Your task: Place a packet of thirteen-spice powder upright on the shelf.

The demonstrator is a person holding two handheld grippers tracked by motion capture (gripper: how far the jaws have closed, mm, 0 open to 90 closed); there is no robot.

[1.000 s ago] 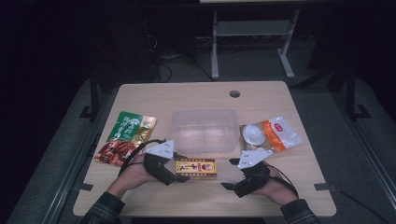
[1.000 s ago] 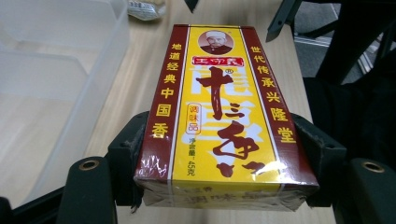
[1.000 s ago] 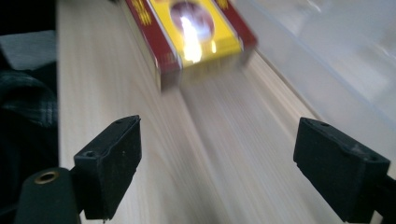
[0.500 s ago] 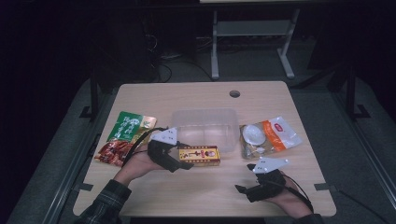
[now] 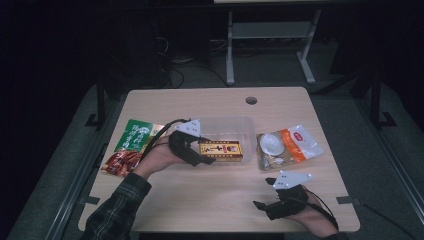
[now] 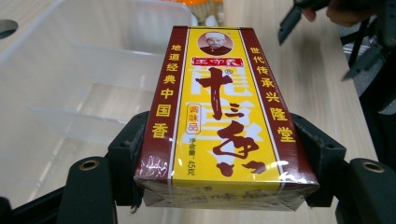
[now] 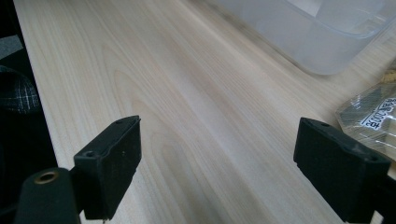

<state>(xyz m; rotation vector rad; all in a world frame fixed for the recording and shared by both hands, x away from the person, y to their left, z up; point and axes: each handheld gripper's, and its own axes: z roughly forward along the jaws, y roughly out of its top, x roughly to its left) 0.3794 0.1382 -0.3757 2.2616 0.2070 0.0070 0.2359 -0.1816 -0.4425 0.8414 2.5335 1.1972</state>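
The left hand-held gripper point(image 6: 219, 186) squeezes the yellow box point(image 6: 219, 121) by its long sides, at the near edge of the clear tub point(image 5: 227, 129). The box looks light and stiff, its wrap slippery, so hold the flat sides. The right hand-held gripper point(image 7: 217, 172) is wide open over the counter point(image 7: 154, 93), holding nothing.

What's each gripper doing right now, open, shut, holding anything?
Left gripper: shut on the yellow and red box, by the clear tub.
Right gripper: open, nothing between its jaws, over the table.
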